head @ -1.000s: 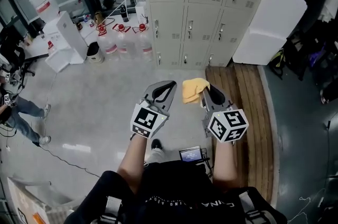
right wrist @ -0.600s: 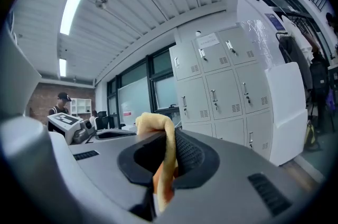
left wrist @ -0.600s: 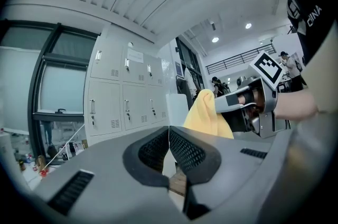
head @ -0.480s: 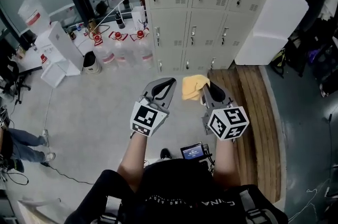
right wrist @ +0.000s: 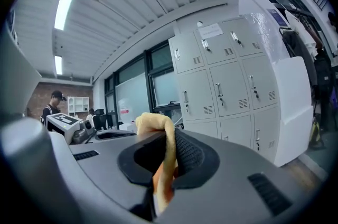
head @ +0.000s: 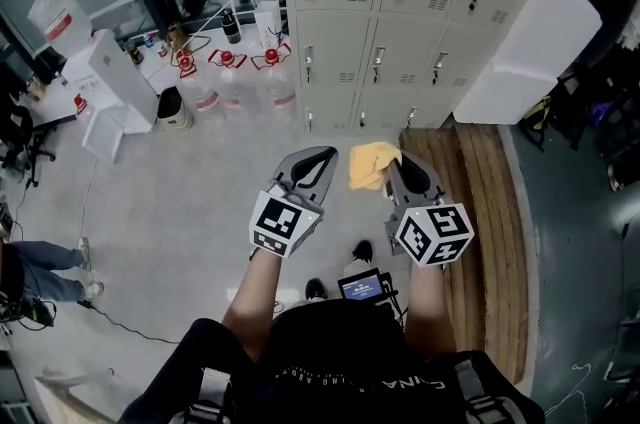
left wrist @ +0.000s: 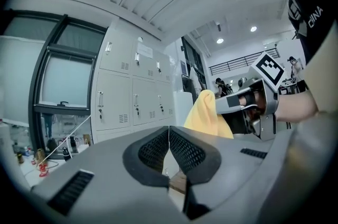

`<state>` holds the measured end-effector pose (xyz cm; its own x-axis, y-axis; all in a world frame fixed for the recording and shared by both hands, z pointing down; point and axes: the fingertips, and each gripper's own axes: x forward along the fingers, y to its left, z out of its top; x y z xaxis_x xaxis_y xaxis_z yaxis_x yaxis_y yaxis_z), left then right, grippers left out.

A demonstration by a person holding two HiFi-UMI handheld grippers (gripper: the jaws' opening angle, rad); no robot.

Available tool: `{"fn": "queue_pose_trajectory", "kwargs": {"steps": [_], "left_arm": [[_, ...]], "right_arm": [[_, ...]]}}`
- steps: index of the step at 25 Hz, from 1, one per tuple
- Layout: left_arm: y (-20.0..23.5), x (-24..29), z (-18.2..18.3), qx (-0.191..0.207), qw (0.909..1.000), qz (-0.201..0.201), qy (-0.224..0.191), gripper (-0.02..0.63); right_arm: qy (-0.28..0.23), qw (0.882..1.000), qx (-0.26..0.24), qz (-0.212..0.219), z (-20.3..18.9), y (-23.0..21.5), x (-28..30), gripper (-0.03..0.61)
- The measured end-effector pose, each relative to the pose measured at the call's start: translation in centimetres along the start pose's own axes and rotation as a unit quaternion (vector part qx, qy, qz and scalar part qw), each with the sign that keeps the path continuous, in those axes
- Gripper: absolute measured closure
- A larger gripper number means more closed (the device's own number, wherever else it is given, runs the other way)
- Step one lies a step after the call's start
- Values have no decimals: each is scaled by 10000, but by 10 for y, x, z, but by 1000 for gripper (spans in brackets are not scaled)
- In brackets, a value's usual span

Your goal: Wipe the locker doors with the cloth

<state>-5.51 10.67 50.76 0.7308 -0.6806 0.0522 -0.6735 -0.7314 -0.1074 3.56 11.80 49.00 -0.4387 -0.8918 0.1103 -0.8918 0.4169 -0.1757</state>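
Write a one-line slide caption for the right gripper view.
Right gripper shut on the yellow cloth, facing the locker doors ahead.

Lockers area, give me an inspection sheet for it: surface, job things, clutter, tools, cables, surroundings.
Surface: grey floor, bare in front of the lockers.
Job's things: lockers, all doors closed; yellow cloth held up, not yet touching a door.
Clutter: water bottles and a bin on the floor left of the lockers.
Grippers: left tool shut, empty; right tool shut on the cloth.
Cables: one thin cable across the floor at left.
Surroundings: wooden platform and white block right of the lockers; a person at the left edge.
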Motion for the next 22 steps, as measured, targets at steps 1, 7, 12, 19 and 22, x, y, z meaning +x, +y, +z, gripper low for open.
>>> {"fn": "queue_pose_trajectory", "kwargs": {"steps": [1,7,12,19,22], "left_arm": [[6,4,-2,-8,10000,52,14,592],[47,40,-5,33,9992,386,115,592],[73,101,10,95,9986,516,82,592],[95,182,15,35,9973,718,123,592],[102,201,12,10,9966,801,192,592]], "right_arm": [[6,10000,4,36,1,-3,9,528],[41,9992,-39,405,9,-25,63,528],[-33,9984,-122,556,39,-72,104,528],[31,9971,-30,753,58,-143,151,528],[49,9965,72,832,60,-164,167,528]]}}
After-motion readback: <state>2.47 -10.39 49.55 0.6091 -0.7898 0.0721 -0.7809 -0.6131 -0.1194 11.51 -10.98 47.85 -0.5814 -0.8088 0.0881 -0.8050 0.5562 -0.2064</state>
